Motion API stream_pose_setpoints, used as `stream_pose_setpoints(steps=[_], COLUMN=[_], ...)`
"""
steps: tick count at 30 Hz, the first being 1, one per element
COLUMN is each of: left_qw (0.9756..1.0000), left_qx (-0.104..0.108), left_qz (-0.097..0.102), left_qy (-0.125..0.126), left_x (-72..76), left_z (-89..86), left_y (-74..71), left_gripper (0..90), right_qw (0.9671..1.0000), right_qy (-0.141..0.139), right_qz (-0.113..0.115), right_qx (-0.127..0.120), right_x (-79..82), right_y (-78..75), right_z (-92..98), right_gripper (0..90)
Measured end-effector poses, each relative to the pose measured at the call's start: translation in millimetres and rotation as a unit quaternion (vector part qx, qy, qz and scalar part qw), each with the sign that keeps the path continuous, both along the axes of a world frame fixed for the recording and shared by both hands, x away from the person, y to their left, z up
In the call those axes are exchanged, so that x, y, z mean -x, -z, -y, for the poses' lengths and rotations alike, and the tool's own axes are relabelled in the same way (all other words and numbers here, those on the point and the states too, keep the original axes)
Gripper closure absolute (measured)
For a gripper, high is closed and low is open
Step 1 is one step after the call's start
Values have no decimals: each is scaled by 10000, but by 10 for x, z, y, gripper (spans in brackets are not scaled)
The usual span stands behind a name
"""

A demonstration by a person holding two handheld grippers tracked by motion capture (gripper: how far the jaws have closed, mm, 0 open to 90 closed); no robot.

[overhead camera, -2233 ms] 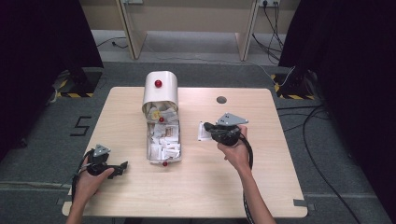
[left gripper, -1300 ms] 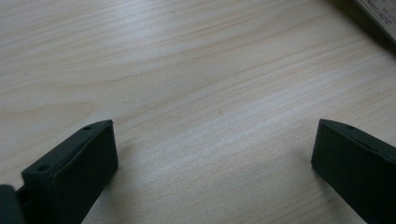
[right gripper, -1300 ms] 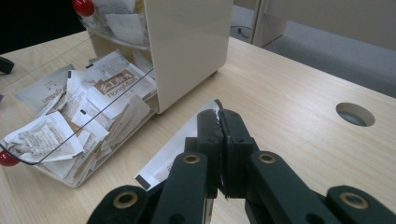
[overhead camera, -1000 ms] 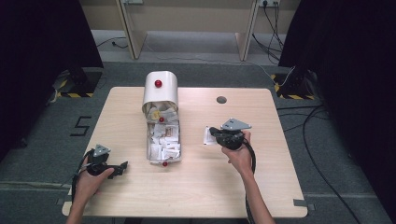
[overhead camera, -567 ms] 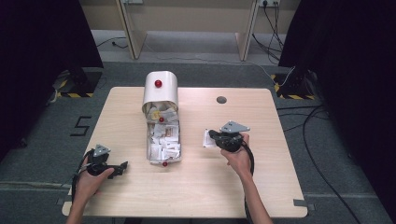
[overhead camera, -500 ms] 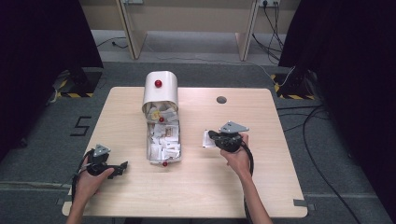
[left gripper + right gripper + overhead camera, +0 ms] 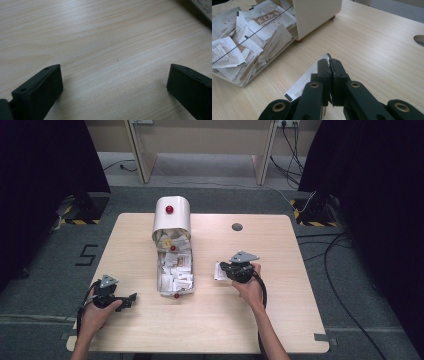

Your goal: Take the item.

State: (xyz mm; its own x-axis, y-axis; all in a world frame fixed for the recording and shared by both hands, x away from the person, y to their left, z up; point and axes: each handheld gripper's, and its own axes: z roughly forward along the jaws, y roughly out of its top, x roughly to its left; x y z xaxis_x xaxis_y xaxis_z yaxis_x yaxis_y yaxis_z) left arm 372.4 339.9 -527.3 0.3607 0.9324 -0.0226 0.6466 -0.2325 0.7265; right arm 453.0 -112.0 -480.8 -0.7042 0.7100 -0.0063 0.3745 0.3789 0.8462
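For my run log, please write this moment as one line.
right gripper: shut on white packet, low over table | left gripper: open, holds nothing | packet box: open, full

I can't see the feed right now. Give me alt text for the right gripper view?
The right gripper's black fingers are shut on a flat white paper sachet with a black edge stripe, low over the light wooden table. To the upper left, a clear open tray heaped with white and brown paper sachets juts from a cream-coloured box.

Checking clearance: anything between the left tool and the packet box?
Nothing. In the high view, bare table separates the left tool from the packet box.
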Motion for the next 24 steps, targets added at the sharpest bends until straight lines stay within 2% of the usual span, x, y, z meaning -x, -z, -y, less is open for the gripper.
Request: stream_pose_setpoints(steps=[10,24], left_qw=[10000,10000], left_qx=[-1,0], left_qz=[0,0], left_qy=[1,0], left_x=[0,0], left_z=[0,0], left_y=[0,0], left_gripper=[0,0], right_qw=[9999,9997], right_qy=[-19,35], right_qz=[-68,-182], right_qx=[87,167], right_x=[-40,-77], right_y=[51,148], right_z=[-66,-46], right_gripper=[879,875])
